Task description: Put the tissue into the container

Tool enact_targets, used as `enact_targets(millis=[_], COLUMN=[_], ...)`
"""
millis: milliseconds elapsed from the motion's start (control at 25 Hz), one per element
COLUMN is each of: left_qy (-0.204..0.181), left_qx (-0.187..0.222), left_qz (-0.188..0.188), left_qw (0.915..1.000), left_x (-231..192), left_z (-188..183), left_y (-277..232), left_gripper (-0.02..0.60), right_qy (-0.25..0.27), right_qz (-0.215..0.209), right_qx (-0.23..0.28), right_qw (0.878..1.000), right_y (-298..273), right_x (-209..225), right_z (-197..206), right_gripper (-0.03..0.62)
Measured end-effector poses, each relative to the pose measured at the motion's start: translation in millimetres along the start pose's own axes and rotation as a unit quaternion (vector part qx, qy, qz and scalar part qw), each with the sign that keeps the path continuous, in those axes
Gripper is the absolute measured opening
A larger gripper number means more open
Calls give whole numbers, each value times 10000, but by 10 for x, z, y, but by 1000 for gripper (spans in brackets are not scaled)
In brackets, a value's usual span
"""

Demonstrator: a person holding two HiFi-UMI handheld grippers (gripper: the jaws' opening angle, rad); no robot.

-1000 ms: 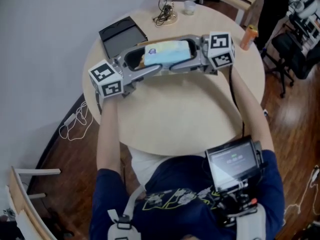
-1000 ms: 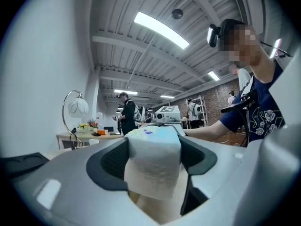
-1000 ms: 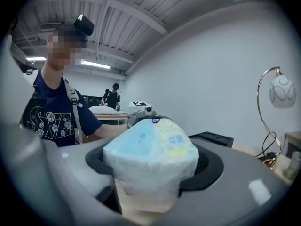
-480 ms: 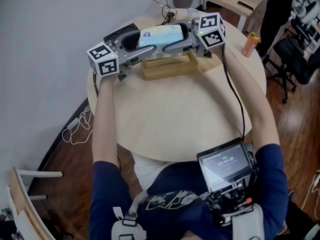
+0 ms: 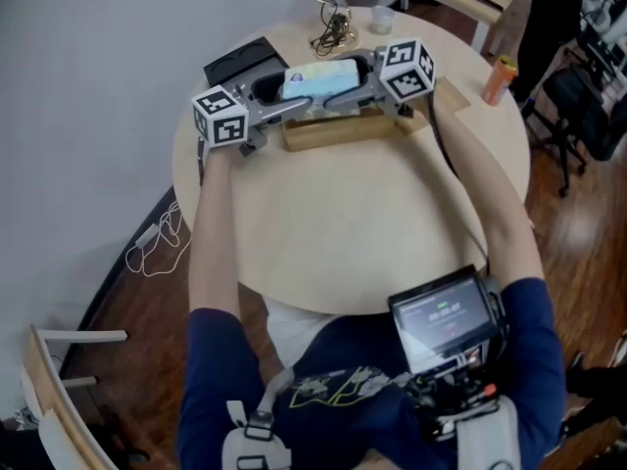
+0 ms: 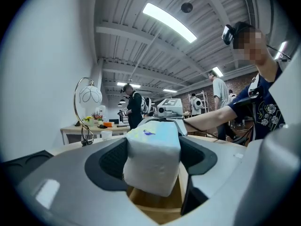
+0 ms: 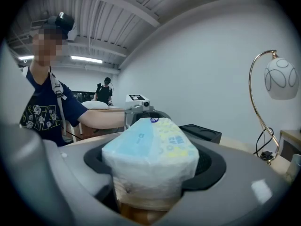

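Note:
A tissue pack [image 5: 318, 78], white with a blue and yellow printed top, hangs between my two grippers just above the open wooden container [image 5: 343, 129] at the far side of the round table. My left gripper [image 5: 279, 94] holds its left end, with the pack [image 6: 153, 159] filling the space between the jaws. My right gripper [image 5: 353, 81] grips the right end. There the pack [image 7: 150, 154] is pinched in at its lower part, while the jaws are opening. The container's wood shows right beneath the pack in both gripper views.
A black tray [image 5: 240, 62] lies behind the left gripper. A lamp base with tangled cable [image 5: 333, 29] and a small cup [image 5: 382, 16] stand at the table's far edge. An orange bottle [image 5: 498, 74] stands at the right. People stand in the room beyond.
Both grippers have carried the tissue pack away from me, from the table's middle to above the wooden container, and have come down closer to it.

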State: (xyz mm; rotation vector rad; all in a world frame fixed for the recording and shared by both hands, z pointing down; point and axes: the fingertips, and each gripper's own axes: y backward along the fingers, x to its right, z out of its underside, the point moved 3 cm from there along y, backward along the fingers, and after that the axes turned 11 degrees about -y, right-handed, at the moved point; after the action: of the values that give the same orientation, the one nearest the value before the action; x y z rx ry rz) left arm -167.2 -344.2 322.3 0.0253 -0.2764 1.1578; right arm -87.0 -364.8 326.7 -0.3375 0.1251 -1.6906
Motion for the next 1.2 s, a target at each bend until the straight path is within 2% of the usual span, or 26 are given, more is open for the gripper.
enact_targets(millis=[80,160,280,320,560,760,920,1000,1120,1160,1200], left_qy=[29,20,-188,-221,-220,-336,-483,-393,-162,-136,-137], left_qx=[29,-112,-641,-698,-222,85,7,36,282,378,472], left_qz=[3,33,64,13,-434,-328,-329,-419,-590,-606,-594], left_qw=[10000,9999,9977,9973,9986,9989,9983,9983,9977,9974,9970], left_x=[-20,-17,31,31,-55,229,415,473,633,731,850], left_z=[69,171,344,360,137,0,-9,-18,-98,-141,-185], left_y=[12,8,-55,-57,185,328,406,498,639,648,629], left_gripper=[339,339,342,373,376,376,374,344,202,152,117], right_qy=[20,16,-110,-119,130,323,401,416,485,559,639], right_qz=[88,205,433,475,299,22,52,74,129,213,385], right_qx=[-156,-280,-206,-204,-381,74,164,227,475,601,722], right_qw=[9998,9994,9988,9986,9987,9994,9990,9989,9976,9964,9946], right_y=[-40,-77,-72,-68,-39,36,140,229,369,417,457], right_x=[17,47,102,101,-135,-492,-593,-645,-833,-894,-951], right_z=[20,43,23,20,-21,-162,-134,-92,-19,17,53], right_gripper=[404,430,546,560,559,560,560,554,541,494,402])
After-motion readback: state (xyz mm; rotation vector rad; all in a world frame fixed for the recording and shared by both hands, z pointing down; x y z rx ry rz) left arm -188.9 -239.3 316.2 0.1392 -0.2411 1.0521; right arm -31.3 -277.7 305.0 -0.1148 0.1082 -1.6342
